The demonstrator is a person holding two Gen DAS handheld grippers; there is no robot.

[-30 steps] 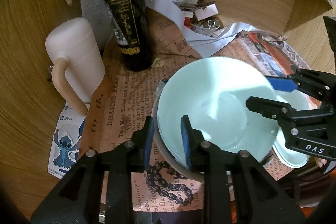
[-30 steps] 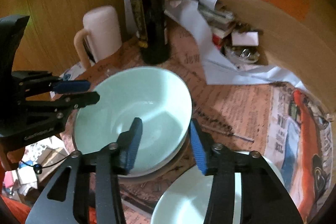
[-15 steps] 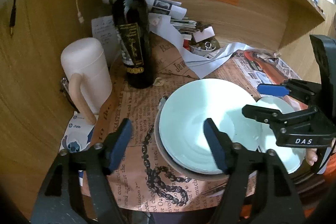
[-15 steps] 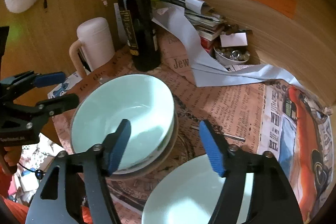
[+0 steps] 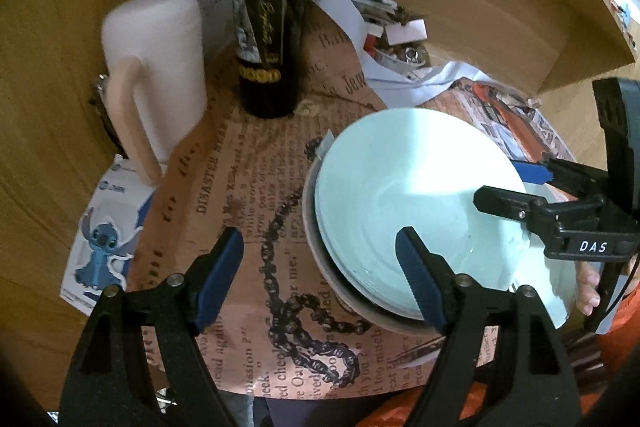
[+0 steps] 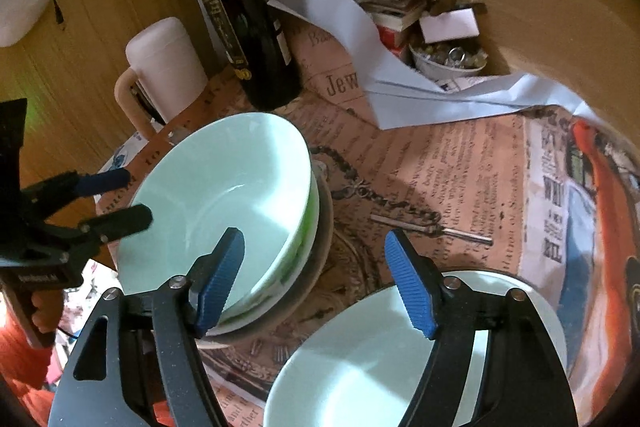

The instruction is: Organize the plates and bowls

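A pale green bowl (image 5: 400,195) (image 6: 224,195) sits nested on top of a stack of bowls over a grey plate (image 5: 320,267) (image 6: 320,227), on the newspaper-covered table. My left gripper (image 5: 320,279) (image 6: 120,199) hovers at the stack's near-left rim. Its jaws are opening; the rim lies between them untouched. On the opposite side my right gripper (image 6: 316,267) (image 5: 516,187) stands open, one pad over the bowl's inside and the other clear of the bowl's rim. A second pale plate (image 6: 380,359) (image 5: 556,283) lies under the right gripper.
A dark wine bottle (image 5: 268,19) and a white mug (image 5: 156,67) with a handle stand behind the stack. Loose papers and a small dish of metal bits (image 6: 448,59) crowd the back. A metal pin (image 6: 468,233) lies on the newspaper. Wooden walls enclose the table.
Both grippers were closed around the top bowl's rim a second ago; both have opened wide and let go. The bowl rests in the stack.
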